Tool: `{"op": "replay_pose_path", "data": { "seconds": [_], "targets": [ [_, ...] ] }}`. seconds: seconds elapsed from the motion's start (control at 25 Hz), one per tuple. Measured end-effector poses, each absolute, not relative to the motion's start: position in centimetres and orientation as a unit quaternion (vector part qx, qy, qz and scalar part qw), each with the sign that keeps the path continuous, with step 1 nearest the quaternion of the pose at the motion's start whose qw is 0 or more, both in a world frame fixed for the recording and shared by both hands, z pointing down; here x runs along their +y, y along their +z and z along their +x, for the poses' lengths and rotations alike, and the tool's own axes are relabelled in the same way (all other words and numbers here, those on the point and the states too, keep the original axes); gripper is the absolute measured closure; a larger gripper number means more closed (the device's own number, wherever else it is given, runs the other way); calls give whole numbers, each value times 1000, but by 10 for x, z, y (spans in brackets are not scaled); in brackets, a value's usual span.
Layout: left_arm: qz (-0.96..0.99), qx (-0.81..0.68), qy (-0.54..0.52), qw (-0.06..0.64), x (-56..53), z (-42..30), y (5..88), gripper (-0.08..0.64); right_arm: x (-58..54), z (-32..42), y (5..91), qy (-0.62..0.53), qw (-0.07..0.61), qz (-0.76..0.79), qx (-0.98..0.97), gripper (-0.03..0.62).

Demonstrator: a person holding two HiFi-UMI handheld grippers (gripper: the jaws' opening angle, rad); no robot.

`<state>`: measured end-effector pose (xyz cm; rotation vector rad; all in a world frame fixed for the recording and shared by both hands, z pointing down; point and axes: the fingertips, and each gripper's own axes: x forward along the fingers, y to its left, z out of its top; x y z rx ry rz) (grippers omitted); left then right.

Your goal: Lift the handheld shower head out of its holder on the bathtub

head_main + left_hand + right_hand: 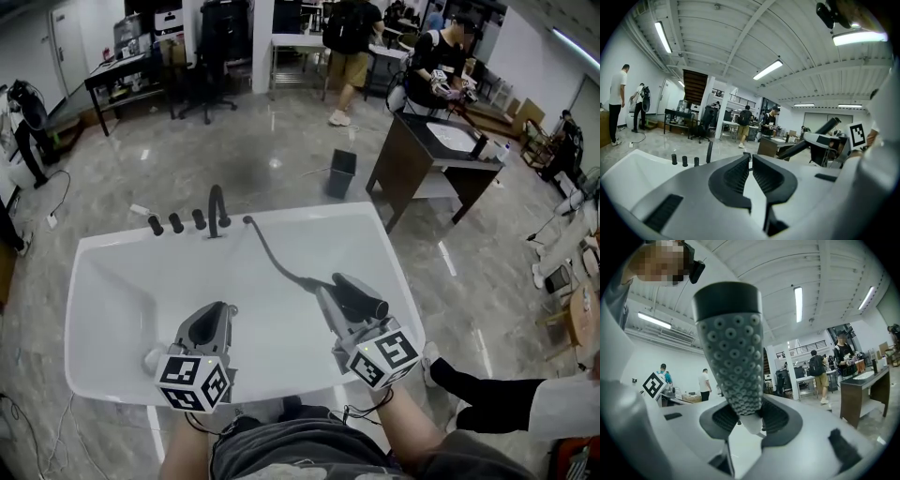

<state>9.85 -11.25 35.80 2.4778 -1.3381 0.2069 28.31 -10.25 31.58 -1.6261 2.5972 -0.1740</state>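
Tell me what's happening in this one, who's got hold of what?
A person stands at a white bathtub with a gripper in each hand. The right gripper has its jaws closed on the handheld shower head, held up over the tub's near end. The hose trails back to the tub deck beside the faucet. The left gripper hangs over the basin with its jaws together and nothing between them.
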Motion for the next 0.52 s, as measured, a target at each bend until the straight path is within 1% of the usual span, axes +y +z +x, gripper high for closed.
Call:
{"op": "replay_pose_path", "data": {
  "seconds": [0.24,0.52],
  "targets": [
    [877,-450,74,154,-106,83,347,528,-95,262,317,-64,27,-547,834,454],
    [882,-437,82,157,-95,59,353,528,-86,239,325,-74,13,-560,825,454]
  ]
}}
